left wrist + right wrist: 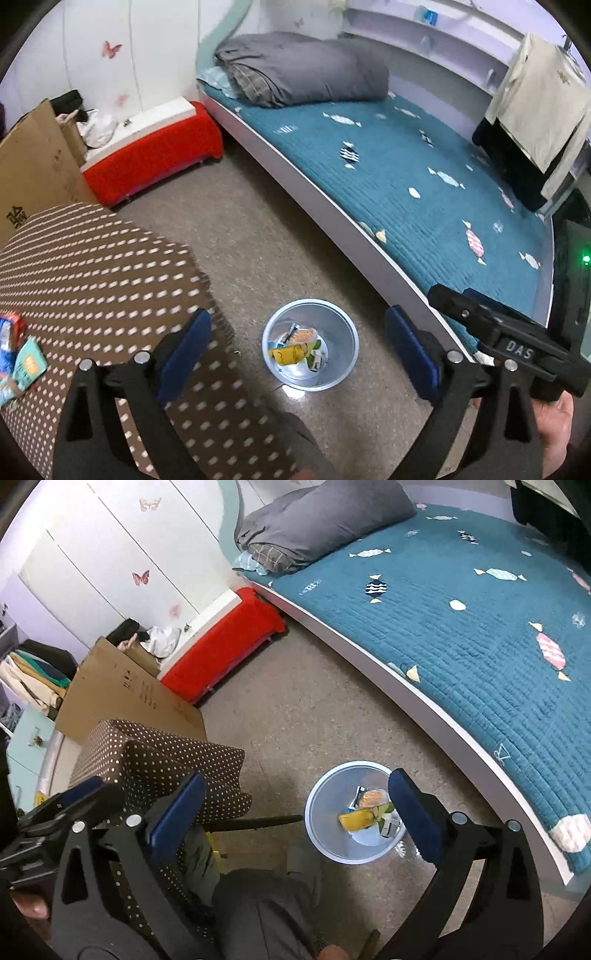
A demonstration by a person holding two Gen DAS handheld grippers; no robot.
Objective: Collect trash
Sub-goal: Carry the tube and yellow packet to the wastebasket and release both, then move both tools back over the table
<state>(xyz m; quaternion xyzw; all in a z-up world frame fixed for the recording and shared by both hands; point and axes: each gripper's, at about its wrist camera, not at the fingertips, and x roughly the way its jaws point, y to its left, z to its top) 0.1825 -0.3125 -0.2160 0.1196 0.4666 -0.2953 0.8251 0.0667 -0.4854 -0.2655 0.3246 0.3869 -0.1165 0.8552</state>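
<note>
A pale blue trash bin [343,354] stands on the floor and holds several wrappers, one yellow [290,355]. My left gripper [299,354] is open and empty, high above the bin. The bin also shows in the right wrist view [325,834], with the yellow wrapper [360,818] inside. My right gripper [295,812] is open and empty, above the floor just left of the bin. More wrappers [20,349] lie on the brown dotted table [99,266] at the far left. The other gripper [517,343] shows at the right of the left wrist view.
A bed with a teal quilt [406,166] and a grey duvet [306,70] runs along the right. A red bench [155,155] and a cardboard box [33,155] stand by the wall. The person's leg [266,915] is below the right gripper.
</note>
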